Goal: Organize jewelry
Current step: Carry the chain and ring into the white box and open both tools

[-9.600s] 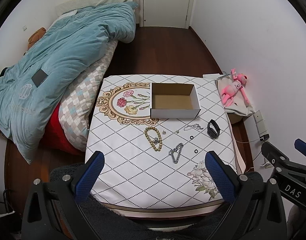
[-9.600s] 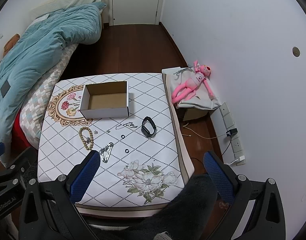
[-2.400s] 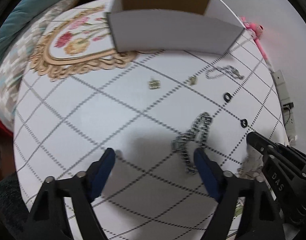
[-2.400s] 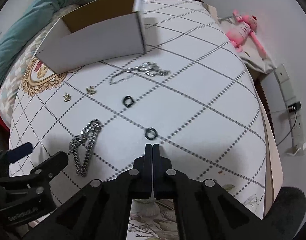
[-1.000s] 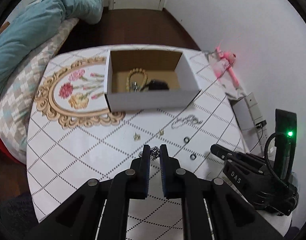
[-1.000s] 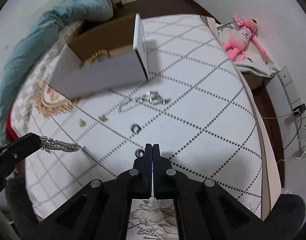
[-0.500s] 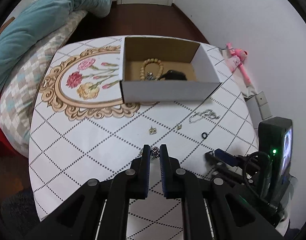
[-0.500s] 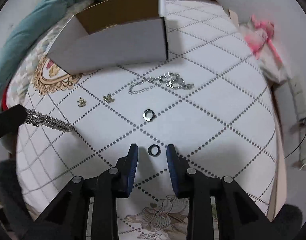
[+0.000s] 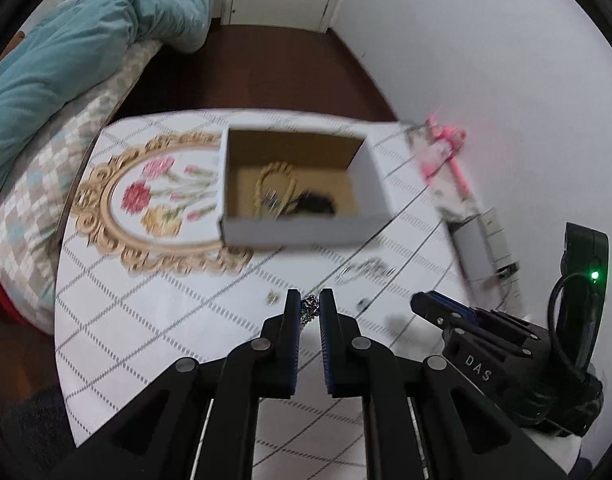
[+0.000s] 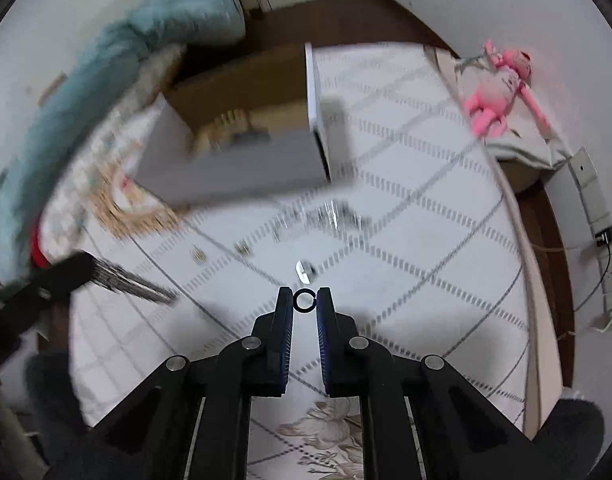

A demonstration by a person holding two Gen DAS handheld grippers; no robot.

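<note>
At the lower centre of the left wrist view, the left gripper is clenched on a silver chain, only a few links showing between its jaws. In the right wrist view that chain juts from the gripper at the left edge, its long axis running toward the lower right, lifted off the surface.

The right gripper has just been closing its jaws, and a small black ring sits between them, pinched edge to edge with its opening facing the camera.

Just above it on the patterned cloth lies a second ring, blurred. Higher up lie a thin silver bracelet stretched left to right and two small earrings.

The open cardboard box stands at frame centre in the left view, holding a beaded bracelet and a black band. A pink plush toy lies at upper right, off the surface.
</note>
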